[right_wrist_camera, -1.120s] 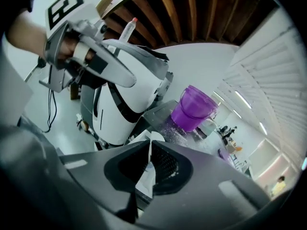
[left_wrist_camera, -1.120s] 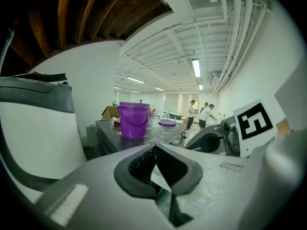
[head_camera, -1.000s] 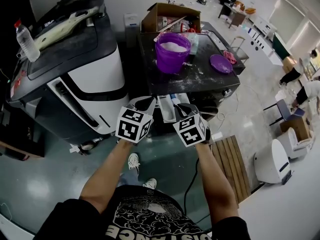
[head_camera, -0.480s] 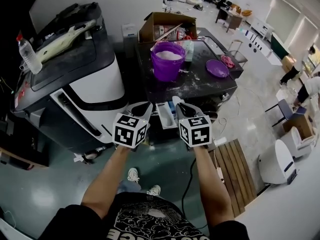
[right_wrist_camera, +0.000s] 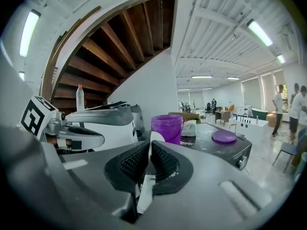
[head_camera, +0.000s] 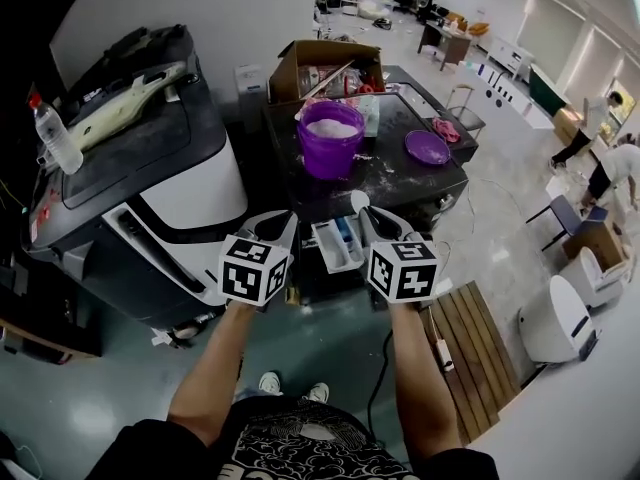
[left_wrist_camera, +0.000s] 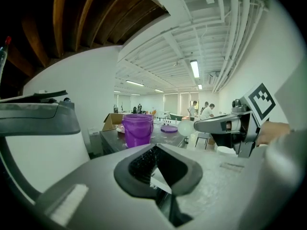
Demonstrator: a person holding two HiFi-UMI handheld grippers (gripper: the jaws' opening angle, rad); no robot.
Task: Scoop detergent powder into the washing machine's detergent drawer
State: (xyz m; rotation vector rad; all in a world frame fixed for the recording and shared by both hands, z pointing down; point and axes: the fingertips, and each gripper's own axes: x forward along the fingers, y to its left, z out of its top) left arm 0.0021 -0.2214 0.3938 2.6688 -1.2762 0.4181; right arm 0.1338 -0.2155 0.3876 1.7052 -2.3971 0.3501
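Office floor spreads behind a dark tabletop point(head_camera: 400, 183) that carries a purple bucket point(head_camera: 330, 140) of white powder point(head_camera: 331, 127). Just below its front edge the detergent drawer point(head_camera: 337, 245) stands pulled out, between the two grippers. The right gripper point(head_camera: 370, 214) has its jaws clenched on a white scoop point(head_camera: 360, 202). The left gripper point(head_camera: 279, 224) has its jaws released and empty.

Machines: two, one grey-and-white machine point(head_camera: 190, 183) and one dark machine point(head_camera: 405, 183).

Drawer point(head_camera: 335, 246): one. Purple bucket point(head_camera: 330, 140): one. Purple lid point(head_camera: 427, 147): one. Cardboard box point(head_camera: 298, 60): one. Bottle point(head_camera: 55, 136): one. White scoop point(head_camera: 358, 201): one. Wooden pallet point(head_camera: 470, 333): one.

Grippers: two — left gripper point(head_camera: 277, 225) and right gripper point(head_camera: 372, 215).

People: two at the right edge, first person point(head_camera: 583, 136) and second person point(head_camera: 618, 166) — possibly more far back, too small to count.
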